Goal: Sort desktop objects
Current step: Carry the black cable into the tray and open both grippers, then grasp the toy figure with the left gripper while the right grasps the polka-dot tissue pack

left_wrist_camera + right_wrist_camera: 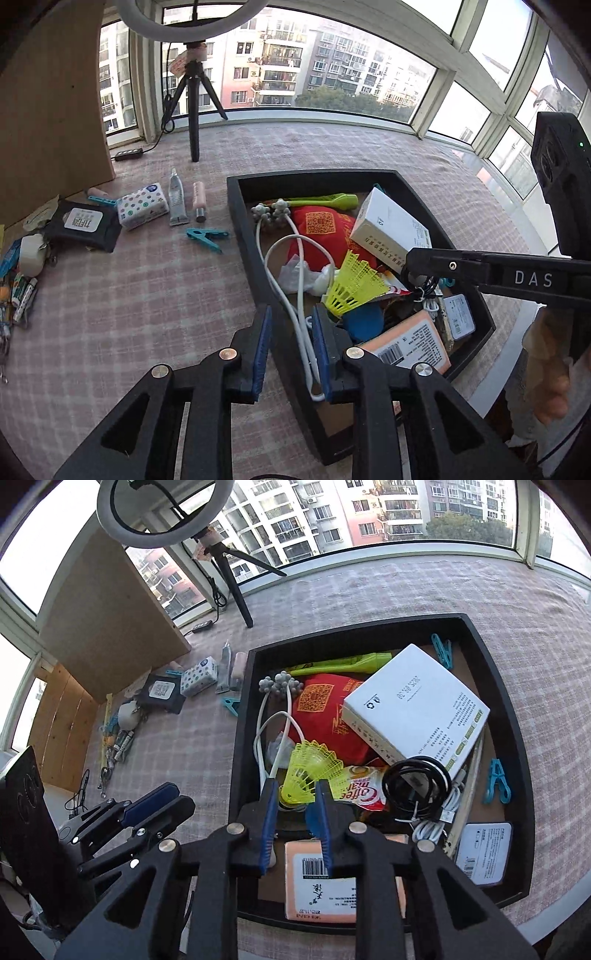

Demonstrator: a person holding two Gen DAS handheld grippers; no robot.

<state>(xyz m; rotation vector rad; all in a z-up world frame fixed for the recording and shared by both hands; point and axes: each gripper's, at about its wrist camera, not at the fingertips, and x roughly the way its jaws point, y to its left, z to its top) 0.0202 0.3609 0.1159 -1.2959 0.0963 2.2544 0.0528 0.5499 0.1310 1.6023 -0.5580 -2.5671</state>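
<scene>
The left gripper (290, 347) hangs over the near-left wall of the black tray (242, 221), its 2 blue pads parted by a narrow gap; a white cable (295, 321) runs through that gap, but the pads do not visibly press on it. The right gripper (293, 812) is poised over the tray's near end, its jaws likewise slightly apart and clasping nothing, with a yellow shuttlecock (308, 771) just beyond the fingertips and an orange packet (340, 882) lying beneath them.

Farther into the tray lie a coffee sachet (360, 790), a coiled black cable (417, 786) and a bundled white cord. Behind these, a white box (413, 705) rests tilted on a red pouch (325, 709), with a green tool (343, 662) along the far wall. 2 blue clips (496, 781) sit at the tray's right side.

On the checked tablecloth (147, 295) left of the tray, already set apart, lie another blue clip (207, 236), a clear tube (177, 199), a pink stick (199, 201), a dotted tissue pack (142, 205) and a black wipes pack (85, 225). Beyond them stands a tripod (194, 110) before the window.
</scene>
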